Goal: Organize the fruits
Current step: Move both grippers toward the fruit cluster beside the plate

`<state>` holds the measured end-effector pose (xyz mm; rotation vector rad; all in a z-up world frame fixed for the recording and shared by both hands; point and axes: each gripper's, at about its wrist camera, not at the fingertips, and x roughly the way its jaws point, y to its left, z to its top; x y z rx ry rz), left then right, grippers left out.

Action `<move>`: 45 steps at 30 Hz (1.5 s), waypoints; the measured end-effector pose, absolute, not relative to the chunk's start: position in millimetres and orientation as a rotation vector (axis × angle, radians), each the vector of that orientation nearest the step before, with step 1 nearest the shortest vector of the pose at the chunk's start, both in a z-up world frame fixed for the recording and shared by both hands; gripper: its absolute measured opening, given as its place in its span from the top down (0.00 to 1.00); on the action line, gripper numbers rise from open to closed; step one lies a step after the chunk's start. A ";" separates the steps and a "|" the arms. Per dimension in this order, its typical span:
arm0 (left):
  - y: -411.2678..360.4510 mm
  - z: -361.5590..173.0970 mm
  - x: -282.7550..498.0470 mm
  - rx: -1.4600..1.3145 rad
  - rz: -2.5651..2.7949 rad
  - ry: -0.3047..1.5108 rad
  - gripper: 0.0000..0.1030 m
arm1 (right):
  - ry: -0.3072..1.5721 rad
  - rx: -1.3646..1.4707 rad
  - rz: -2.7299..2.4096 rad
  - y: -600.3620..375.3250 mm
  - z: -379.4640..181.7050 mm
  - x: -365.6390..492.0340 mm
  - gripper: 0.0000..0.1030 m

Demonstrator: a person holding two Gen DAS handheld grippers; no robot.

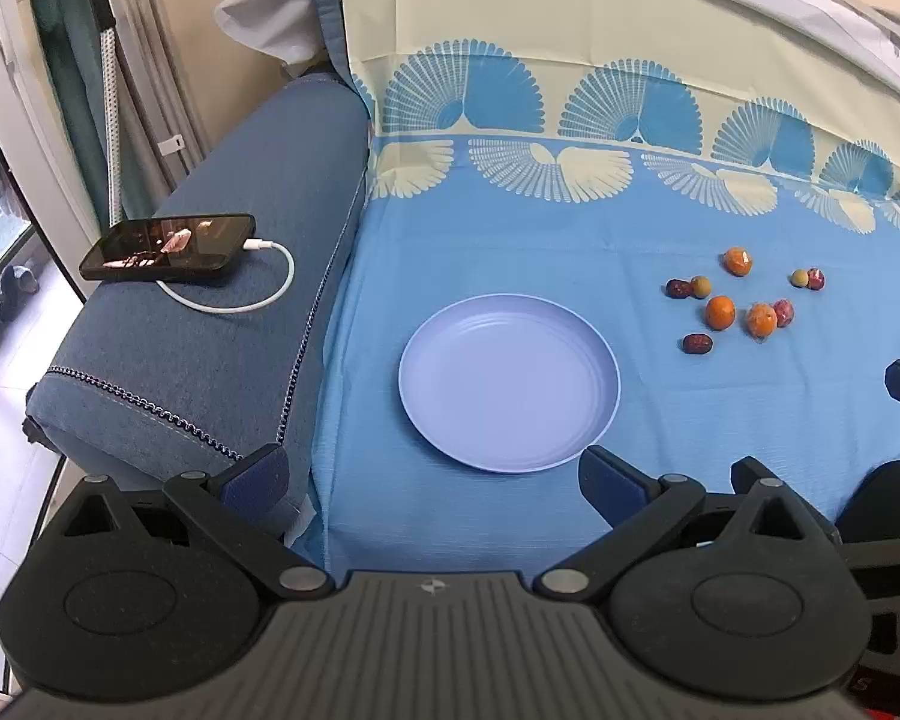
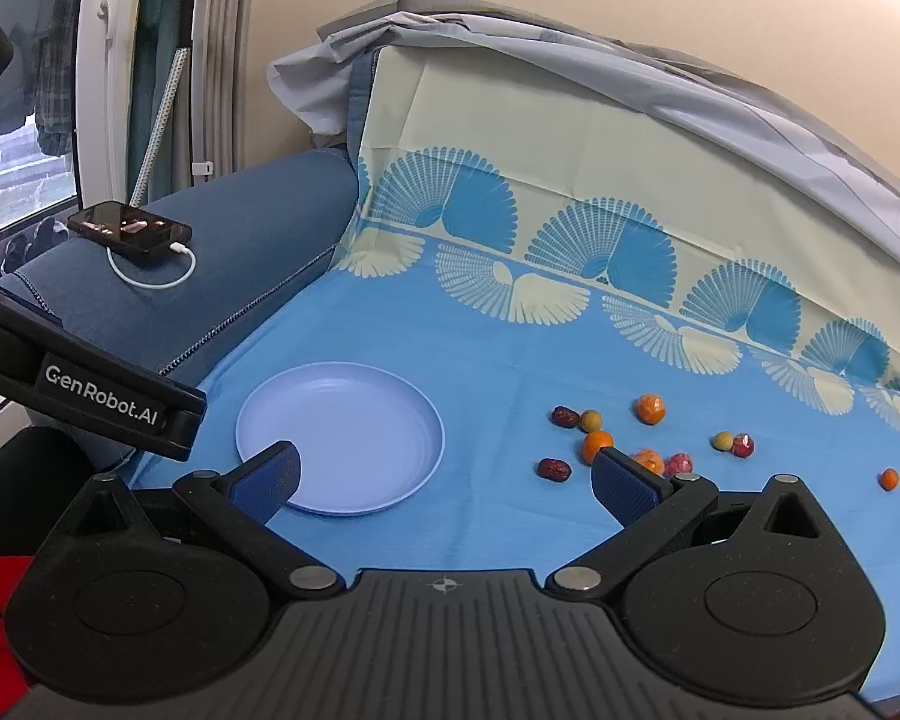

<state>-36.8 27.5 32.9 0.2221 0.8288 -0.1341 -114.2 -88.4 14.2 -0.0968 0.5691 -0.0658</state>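
Observation:
An empty lilac plate (image 1: pixel 444 384) lies on the blue cloth; it also shows in the right wrist view (image 2: pixel 390 420). Several small fruits lie scattered to its right: small oranges (image 1: pixel 719 312) (image 2: pixel 596 445), red dates (image 1: pixel 697 343) (image 2: pixel 554 468), yellowish round fruits (image 1: pixel 700 286) (image 2: pixel 590 420) and reddish ones (image 1: pixel 783 312) (image 2: pixel 743 445). My left gripper (image 1: pixel 432 474) is open and empty, just short of the plate's near rim. My right gripper (image 2: pixel 447 480) is open and empty, between the plate and the fruits, near the cloth's front.
A blue sofa armrest (image 1: pixel 222 330) on the left carries a phone (image 1: pixel 171 246) with a white charging cable (image 1: pixel 234 300). The patterned cloth rises up the backrest (image 2: pixel 570 150) behind. My left gripper's body (image 2: pixel 90 390) shows at the left of the right wrist view.

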 end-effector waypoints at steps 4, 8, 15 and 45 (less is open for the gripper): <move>26.6 31.3 -36.2 0.230 -0.135 0.836 0.00 | 0.572 -0.086 -0.069 -88.8 14.7 -113.6 0.00; 27.0 31.6 -35.8 0.234 -0.132 0.835 0.00 | 0.574 -0.075 -0.074 -85.9 16.5 -112.0 0.00; 24.8 29.9 -34.5 0.251 -0.124 0.843 0.00 | 0.578 -0.037 -0.090 -86.5 17.0 -112.4 0.00; -50.0 11.8 11.6 0.311 -0.186 0.887 0.00 | 0.466 0.185 -0.357 -212.3 -10.3 -101.5 0.00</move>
